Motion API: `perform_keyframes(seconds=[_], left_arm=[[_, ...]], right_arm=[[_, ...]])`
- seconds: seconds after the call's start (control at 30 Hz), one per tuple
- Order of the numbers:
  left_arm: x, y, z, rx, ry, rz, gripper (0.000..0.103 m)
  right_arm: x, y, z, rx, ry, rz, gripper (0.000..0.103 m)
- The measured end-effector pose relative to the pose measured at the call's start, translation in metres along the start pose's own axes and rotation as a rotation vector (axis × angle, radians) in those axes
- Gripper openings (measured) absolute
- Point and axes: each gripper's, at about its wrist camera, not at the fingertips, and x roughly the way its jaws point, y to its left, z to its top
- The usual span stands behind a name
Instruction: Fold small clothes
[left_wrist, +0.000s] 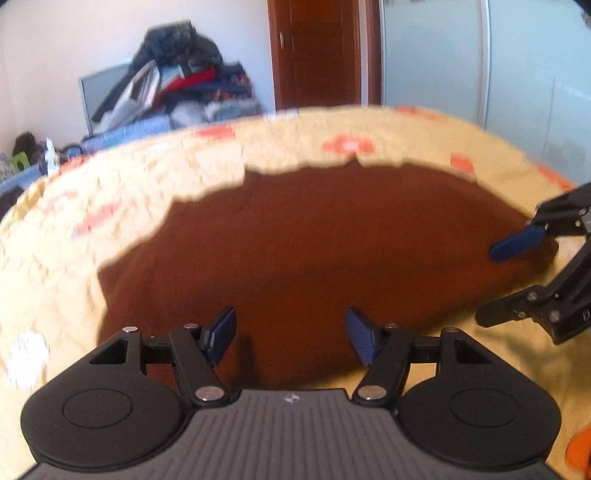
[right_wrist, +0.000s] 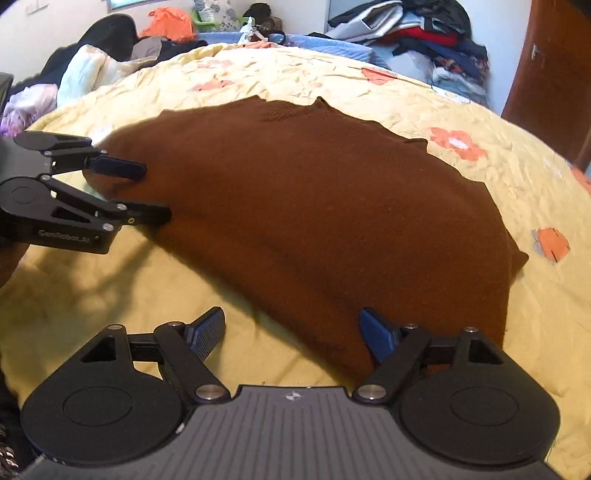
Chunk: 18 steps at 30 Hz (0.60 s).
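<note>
A brown knit garment (left_wrist: 314, 243) (right_wrist: 314, 206) lies spread flat on the yellow flowered bedspread (right_wrist: 480, 184). My left gripper (left_wrist: 291, 332) is open low over the garment's near edge, with nothing pinched between its blue pads. In the right wrist view the left gripper (right_wrist: 147, 192) sits at the garment's left edge, with one finger on the cloth and the other beside it. My right gripper (right_wrist: 291, 332) is open too, its left pad (right_wrist: 207, 332) over bare bedspread and its right pad (right_wrist: 376, 336) over the garment's near corner. In the left wrist view the right gripper (left_wrist: 491, 284) stands at the garment's right edge.
A heap of mixed clothes (right_wrist: 424, 33) is piled past the bed's far side, with more bedding and an orange bag (right_wrist: 170, 22) at the far left. A wooden door (left_wrist: 317, 51) and pale wardrobe panels (left_wrist: 461, 55) stand behind. An orange item (left_wrist: 580, 454) lies at the near right.
</note>
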Motion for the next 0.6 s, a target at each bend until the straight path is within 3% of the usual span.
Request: perform_keyframes(seconds=[0.1,0.17,0.2,0.27,0.3,0.33,0.4,0.5,0.6], left_arm=[[0.021,0.001,0.017,0.005,-0.022,0.070,0.065],[0.039,0.006,0.020,-0.005,0.017,0.098,0.065],[0.048,0.009,0.017,-0.002,0.047,0.114,0.067],[0.046,0.019,0.002,-0.012,0.001,0.080,0.068],[0.043,0.022,-0.004,-0.011,-0.007,0.068,0.068],[0.039,0.024,-0.007,-0.001,0.007,0.066,0.069],[0.032,0.024,-0.001,0.020,0.037,0.085,0.070],[0.031,0.028,0.022,0.020,0.006,0.077,0.070],[0.060,0.038,0.053,-0.006,-0.014,0.101,0.070]], right_arm=[[0.005,-0.003,0.026,0.040,-0.093,-0.050,0.083],[0.014,-0.004,0.036,0.026,-0.129,-0.091,0.099],[0.022,-0.005,0.037,0.019,-0.120,-0.102,0.100],[0.046,-0.006,0.033,-0.015,-0.020,-0.132,0.100],[0.053,-0.006,0.022,-0.028,0.001,-0.124,0.102],[0.048,-0.010,0.012,-0.012,-0.051,-0.099,0.103],[0.040,-0.016,0.007,-0.009,-0.044,-0.065,0.103],[0.031,-0.031,0.028,0.043,-0.008,-0.024,0.099],[0.032,-0.049,0.060,0.145,-0.092,-0.023,0.101]])
